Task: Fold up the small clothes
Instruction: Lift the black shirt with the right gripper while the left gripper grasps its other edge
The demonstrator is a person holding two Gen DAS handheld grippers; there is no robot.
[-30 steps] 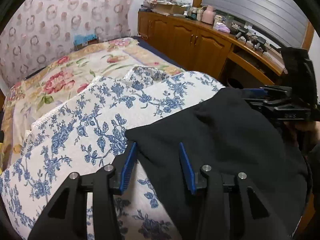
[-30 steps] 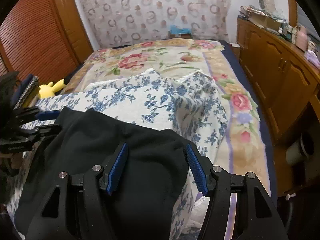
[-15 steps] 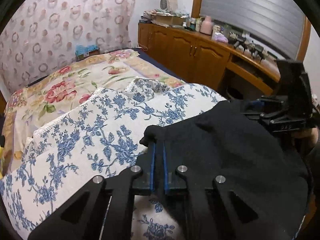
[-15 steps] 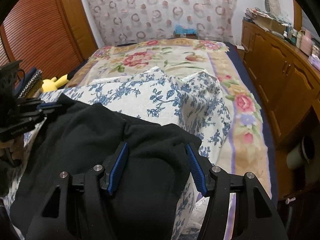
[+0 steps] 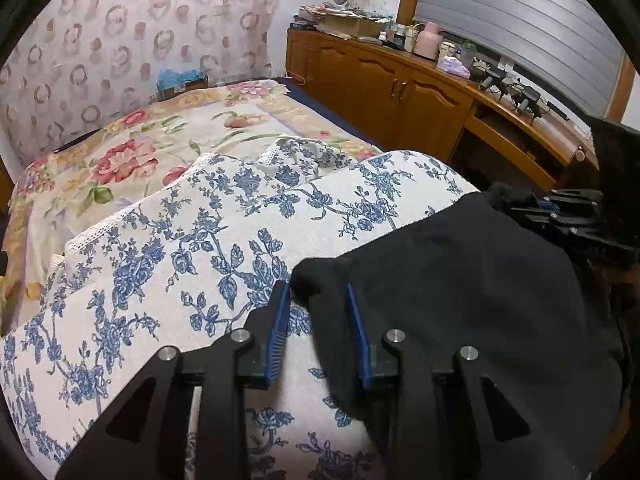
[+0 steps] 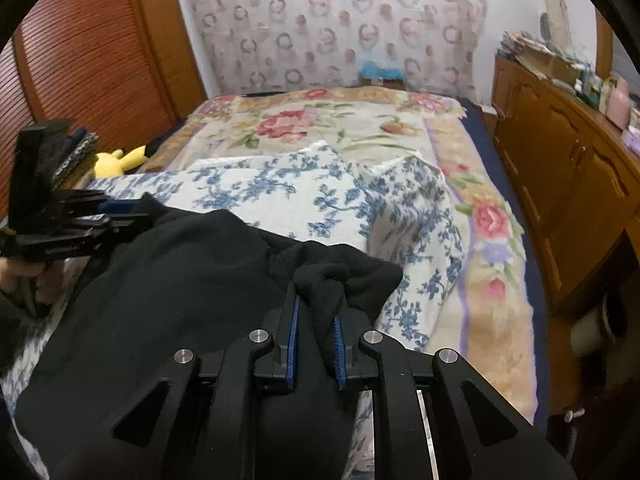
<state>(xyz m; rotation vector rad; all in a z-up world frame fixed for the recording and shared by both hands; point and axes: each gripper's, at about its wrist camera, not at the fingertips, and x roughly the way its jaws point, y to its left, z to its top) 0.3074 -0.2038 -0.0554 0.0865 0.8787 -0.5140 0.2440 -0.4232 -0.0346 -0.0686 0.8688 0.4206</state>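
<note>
**Both hand-held grippers at the black garment's near corners**

The left hand-held gripper has its blue pads standing apart and opening, with the garment's near left corner lying loosely between them; the pads do not press on the cloth. Half a second ago those pads were pressed tight together on that same corner, so the pinch has been let go. The right hand-held gripper is closing, and a bunched ridge of black fabric is caught between its blue pads. A moment earlier its pads stood wide over flat cloth; now the fabric is gathered up into a small peak just ahead of them.

The black garment is a soft, matte, fleecy piece with no visible print. It lies spread across the near end of the bed, on top of a blue-flowered white cover, with its far edge running between the two grippers. Its right corner is rumpled and lifted; its left corner is rounded and slightly curled.

Beyond the cover, the bed carries a cream blanket with pink and red flowers, reaching to the far edge under a patterned curtain. A wooden cabinet runs along the bed's right side, and a yellow plush toy sits at its left edge.
</note>
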